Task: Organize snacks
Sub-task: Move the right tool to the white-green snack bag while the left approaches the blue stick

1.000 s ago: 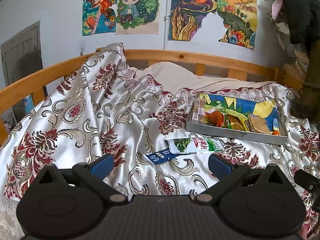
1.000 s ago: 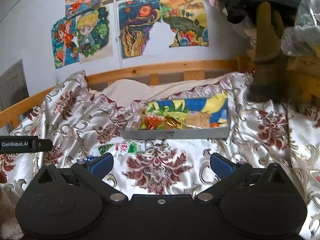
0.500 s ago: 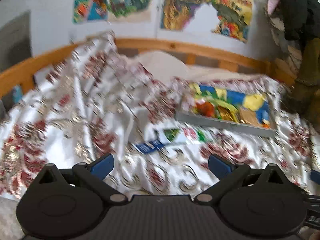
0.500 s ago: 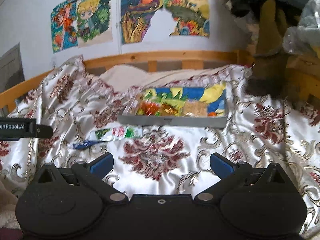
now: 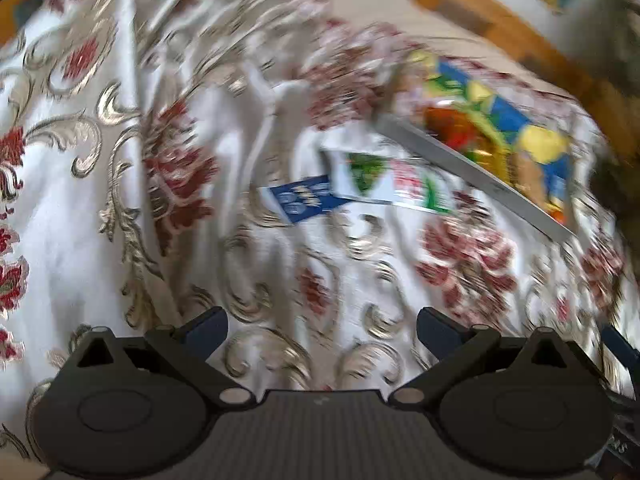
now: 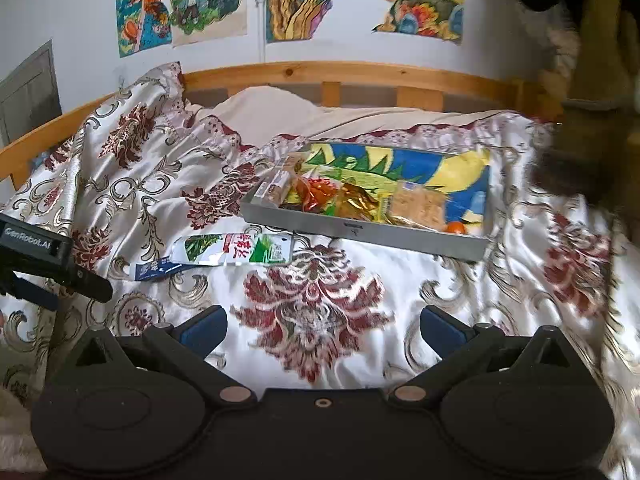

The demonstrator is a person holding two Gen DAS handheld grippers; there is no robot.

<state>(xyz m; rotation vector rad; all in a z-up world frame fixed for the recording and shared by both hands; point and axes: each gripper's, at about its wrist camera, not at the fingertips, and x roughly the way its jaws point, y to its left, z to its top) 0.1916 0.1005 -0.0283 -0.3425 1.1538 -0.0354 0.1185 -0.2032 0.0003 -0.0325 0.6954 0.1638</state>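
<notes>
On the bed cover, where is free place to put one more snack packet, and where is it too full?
The bedspread is bare between the right gripper and the tray, and right of the tray. The tray's far blue-yellow part is uncovered. It is crowded along the tray's near wall, and just left where the green-white packet and blue packet lie.

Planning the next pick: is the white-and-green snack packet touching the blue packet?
Touching. Right wrist view shows the white-and-green packet overlapping the blue packet at its left end.

One tray (image 6: 360, 234), two packets (image 6: 232, 250) outside it, four wall drawings (image 6: 208, 0)
</notes>
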